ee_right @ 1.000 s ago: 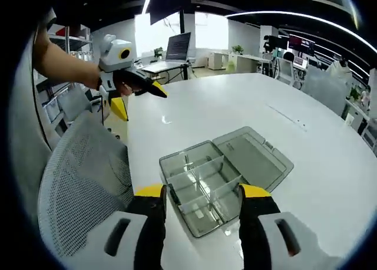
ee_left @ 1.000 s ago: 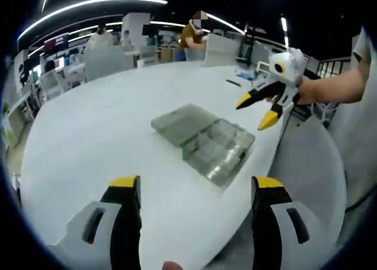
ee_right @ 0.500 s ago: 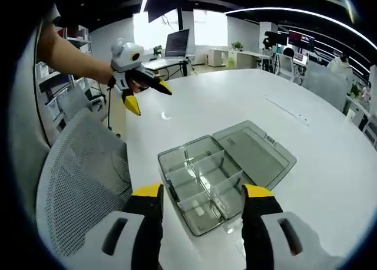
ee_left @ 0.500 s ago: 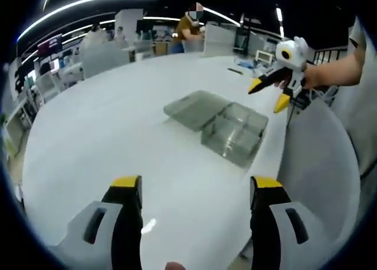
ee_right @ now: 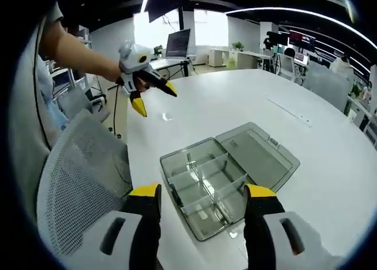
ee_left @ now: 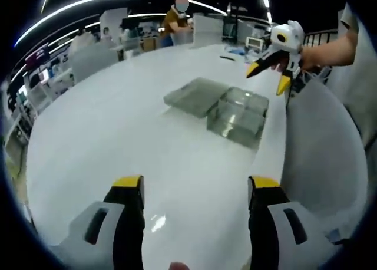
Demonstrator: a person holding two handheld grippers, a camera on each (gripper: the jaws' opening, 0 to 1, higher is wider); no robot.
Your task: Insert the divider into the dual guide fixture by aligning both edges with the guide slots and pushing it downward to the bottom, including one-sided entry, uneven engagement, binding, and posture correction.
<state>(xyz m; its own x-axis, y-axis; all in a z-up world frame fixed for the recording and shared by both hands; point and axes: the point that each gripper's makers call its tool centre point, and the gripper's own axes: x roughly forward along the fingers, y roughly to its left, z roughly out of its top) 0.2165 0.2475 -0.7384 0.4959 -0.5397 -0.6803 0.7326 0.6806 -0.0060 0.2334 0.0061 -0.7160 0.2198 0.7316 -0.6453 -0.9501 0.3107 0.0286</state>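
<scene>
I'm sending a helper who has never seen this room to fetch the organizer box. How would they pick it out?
On the large round white table, near the edge beside the grey mesh chair, lies the clear grey plastic compartment box. Thin dividers split it into cells, and its hinged lid lies flat open.

Bright overhead strip lights, glare on white table (ee_left: 118, 122), fisheye-warped edges, slight blur

White round table (ee_right: 235, 105); grey mesh chair (ee_right: 76, 181) pushed against its near edge. Open laptop (ee_right: 177, 46) on a far desk; person (ee_left: 175, 19) seated beyond the table.
</scene>
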